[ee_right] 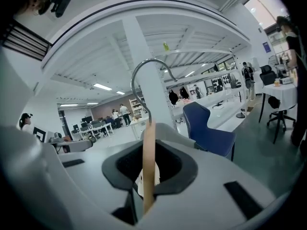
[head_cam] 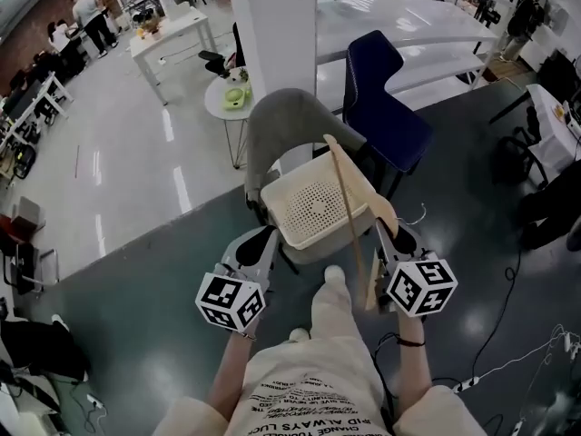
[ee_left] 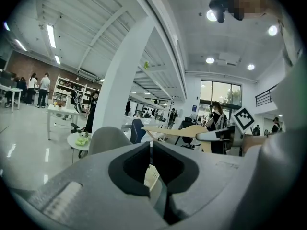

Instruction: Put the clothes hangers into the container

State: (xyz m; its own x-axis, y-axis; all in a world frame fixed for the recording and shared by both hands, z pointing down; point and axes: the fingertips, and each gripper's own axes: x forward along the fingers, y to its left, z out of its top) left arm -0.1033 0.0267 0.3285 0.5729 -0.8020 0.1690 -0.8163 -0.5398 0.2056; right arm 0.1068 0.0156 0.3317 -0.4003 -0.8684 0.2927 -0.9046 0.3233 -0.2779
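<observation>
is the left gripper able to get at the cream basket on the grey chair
Probably yes: the left gripper sits by the near left corner of the cream perforated plastic basket, nothing between; the wooden clothes hanger in the right gripper crosses only its right side.

Open-plan office under a white ceiling (ee_left: 225, 42) with round lamps (ee_left: 210, 60) and strip lights (ee_left: 51, 35). Broad white pillar (head_cam: 277, 34) mid-room, with a grey chair (head_cam: 286, 121) and blue chair (head_cam: 390, 116) near it and a small round table (head_cam: 222, 103) beside. Glossy pale floor (head_cam: 127, 162) to the left, dark floor (head_cam: 145, 280) nearer. Brick wall (ee_left: 33, 66) and tall windows (ee_left: 221, 92) far off.
</observation>
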